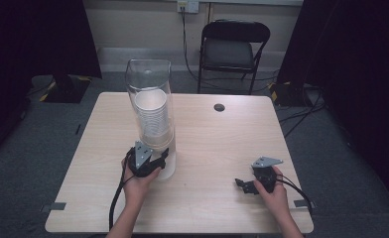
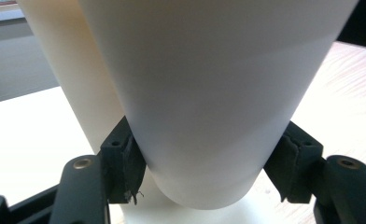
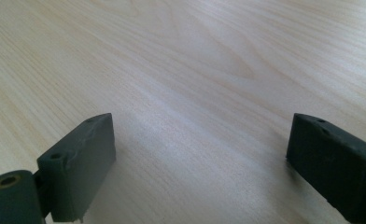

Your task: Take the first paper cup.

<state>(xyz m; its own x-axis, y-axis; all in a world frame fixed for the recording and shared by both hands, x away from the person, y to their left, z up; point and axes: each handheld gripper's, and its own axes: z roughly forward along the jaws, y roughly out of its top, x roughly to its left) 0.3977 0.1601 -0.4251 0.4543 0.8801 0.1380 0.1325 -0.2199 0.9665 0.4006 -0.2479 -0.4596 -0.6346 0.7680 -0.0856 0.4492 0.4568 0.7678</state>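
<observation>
L gripper [image 2: 204, 172] jaws clamp cup [image 2: 209, 93] | R gripper [image 3: 200, 158] agape, bare table [image 3: 195, 70]

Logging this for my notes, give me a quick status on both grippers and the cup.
Left gripper fingers clamped on the bottom paper cup under the clear dispenser. Right gripper open, low over bare table. Nothing in the way.

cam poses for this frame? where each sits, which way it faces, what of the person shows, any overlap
High view: above the person's side, looking forward and down on the table; both forearms, left gripper, right gripper.
Left gripper view: on the left gripper, facing the bottom cup between its jaws.
Right gripper view: on the right gripper, facing bare tabletop.
Shared: the high and left gripper views both show the cup.
</observation>
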